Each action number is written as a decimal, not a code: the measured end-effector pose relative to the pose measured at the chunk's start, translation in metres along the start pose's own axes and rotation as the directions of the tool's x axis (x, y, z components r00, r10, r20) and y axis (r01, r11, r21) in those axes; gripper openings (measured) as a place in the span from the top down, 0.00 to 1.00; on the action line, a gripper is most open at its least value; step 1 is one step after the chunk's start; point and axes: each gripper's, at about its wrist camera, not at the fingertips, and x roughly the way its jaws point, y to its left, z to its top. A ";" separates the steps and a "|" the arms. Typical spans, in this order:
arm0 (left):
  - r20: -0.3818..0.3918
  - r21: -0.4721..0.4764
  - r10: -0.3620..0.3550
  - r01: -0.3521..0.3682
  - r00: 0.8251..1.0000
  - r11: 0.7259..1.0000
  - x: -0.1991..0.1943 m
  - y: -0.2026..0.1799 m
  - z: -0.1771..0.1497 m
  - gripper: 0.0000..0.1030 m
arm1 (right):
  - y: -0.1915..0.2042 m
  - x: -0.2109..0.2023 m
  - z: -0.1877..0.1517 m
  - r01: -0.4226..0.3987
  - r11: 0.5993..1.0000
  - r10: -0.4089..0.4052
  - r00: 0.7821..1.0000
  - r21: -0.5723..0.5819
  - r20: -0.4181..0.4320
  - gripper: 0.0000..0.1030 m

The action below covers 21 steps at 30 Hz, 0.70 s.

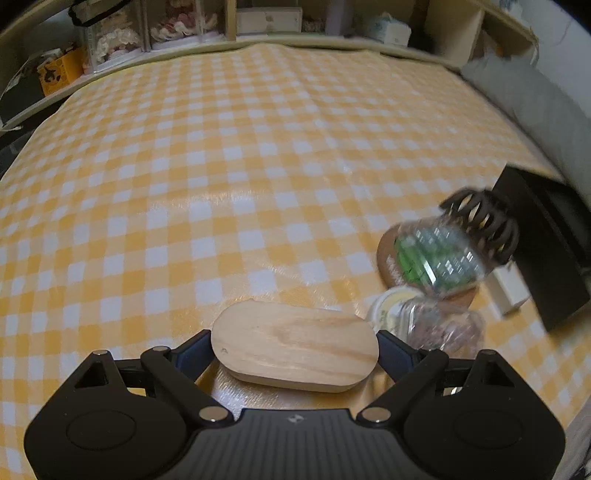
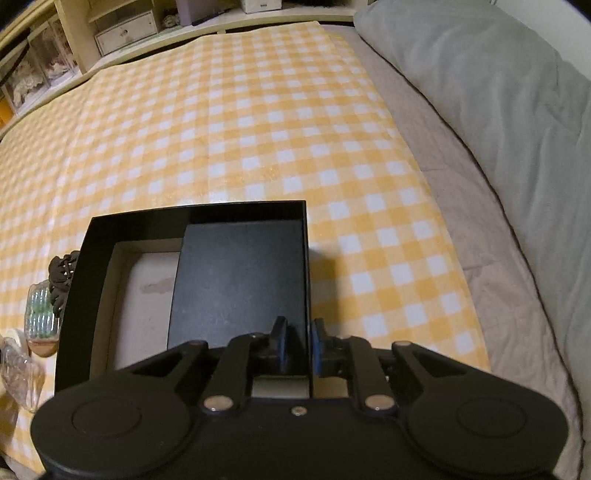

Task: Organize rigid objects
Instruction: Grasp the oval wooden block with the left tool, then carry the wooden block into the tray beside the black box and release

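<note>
My left gripper (image 1: pixel 294 350) is shut on an oval wooden block (image 1: pixel 295 345), held just above the yellow checked cloth (image 1: pixel 221 166). To its right lie a brown hair claw (image 1: pixel 484 223), a clear packet with green contents (image 1: pixel 436 258) on a round wooden coaster (image 1: pixel 388 258), a small round tin (image 1: pixel 391 306) and a crinkled clear wrapper (image 1: pixel 443 328). My right gripper (image 2: pixel 299 345) is shut on the right wall of an open black box (image 2: pixel 199 214). A black slab (image 2: pixel 240 280) lies inside the box. The hair claw (image 2: pixel 64 271) sits left of the box.
The black box (image 1: pixel 539 240) stands at the right edge of the left wrist view, with a small white box (image 1: pixel 508 291) against it. A grey pillow (image 2: pixel 480 92) lies along the right. Shelves with boxes (image 1: pixel 258 18) line the far side.
</note>
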 end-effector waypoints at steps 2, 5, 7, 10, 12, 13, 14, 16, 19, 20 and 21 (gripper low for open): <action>0.022 -0.030 -0.007 0.007 1.000 1.000 -0.008 -0.001 0.002 0.11 | -0.002 -0.001 0.001 -0.009 1.000 0.009 1.000 0.001 -0.001 0.90; 0.042 -0.066 0.000 0.003 0.999 0.998 -0.020 -0.005 0.008 0.11 | -0.007 -0.003 0.001 -0.022 0.999 0.022 1.000 0.023 -0.003 0.98; 0.050 -0.077 0.004 0.000 0.999 0.997 -0.027 -0.012 0.012 0.11 | -0.009 -0.005 0.000 -0.033 0.999 0.033 0.999 0.024 -0.005 0.98; 0.069 -0.090 -0.026 0.032 0.997 0.995 -0.039 -0.028 0.018 0.11 | -0.011 -0.001 0.001 -0.031 0.999 0.031 1.000 0.019 -0.004 0.98; 0.072 -0.106 -0.065 0.073 0.995 0.992 -0.045 -0.043 0.023 0.11 | -0.010 -0.002 0.000 -0.031 0.999 0.031 1.000 0.019 -0.003 0.98; 0.070 -0.112 -0.085 0.093 0.994 0.989 -0.047 -0.052 0.026 0.11 | -0.009 -0.003 0.000 -0.031 0.999 0.031 1.000 0.019 -0.003 0.98; 0.070 -0.117 -0.103 0.111 0.992 0.987 -0.048 -0.061 0.029 0.11 | -0.009 -0.003 0.000 -0.032 0.999 0.032 0.999 0.019 -0.003 0.98; 0.069 -0.131 -0.143 0.151 0.987 0.980 -0.049 -0.083 0.034 0.11 | -0.009 -0.002 0.001 -0.033 0.999 0.033 0.999 0.020 -0.002 0.98; 0.065 -0.155 -0.210 0.218 0.975 0.964 -0.052 -0.116 0.042 0.11 | -0.009 -0.002 0.001 -0.036 0.999 0.036 0.999 0.016 0.000 0.98; 0.063 -0.164 -0.229 0.236 0.971 0.958 -0.052 -0.127 0.045 0.11 | -0.009 -0.003 0.000 -0.039 0.999 0.039 0.999 0.016 0.001 0.98; 0.061 -0.171 -0.245 0.252 0.968 0.953 -0.052 -0.140 0.048 0.11 | -0.009 -0.003 0.000 -0.043 0.999 0.043 0.999 0.017 0.002 0.98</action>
